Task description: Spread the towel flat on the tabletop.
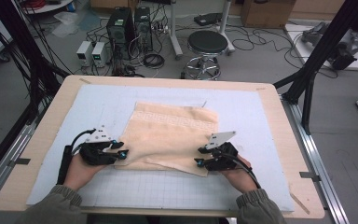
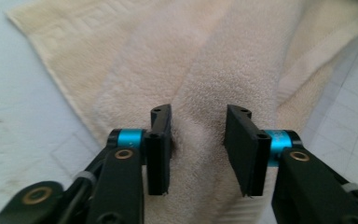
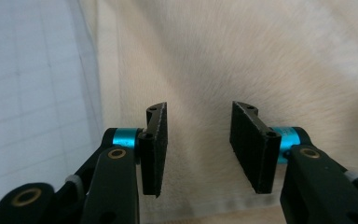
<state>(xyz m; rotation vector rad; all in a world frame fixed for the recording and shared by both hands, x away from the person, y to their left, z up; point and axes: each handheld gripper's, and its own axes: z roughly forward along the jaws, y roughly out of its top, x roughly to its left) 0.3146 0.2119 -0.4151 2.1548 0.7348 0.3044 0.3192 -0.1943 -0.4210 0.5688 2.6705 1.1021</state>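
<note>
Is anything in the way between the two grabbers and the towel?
No, nothing visible is. The left gripper and the right gripper sit right at the near edge of the towel. In both gripper views the jaws stand apart with bare towel straight ahead. Whether the tips touch the cloth can't be told.

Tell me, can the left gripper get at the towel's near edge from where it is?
Probably yes. The left gripper sits right over the towel at its near left side, jaws apart with nothing pinched, and nothing lies between them and the cloth.

Wooden table point(image 1: 279, 126), gridded mat point(image 1: 242, 107), black stool point(image 1: 207, 43), computer towers point(image 1: 121, 25)
</note>
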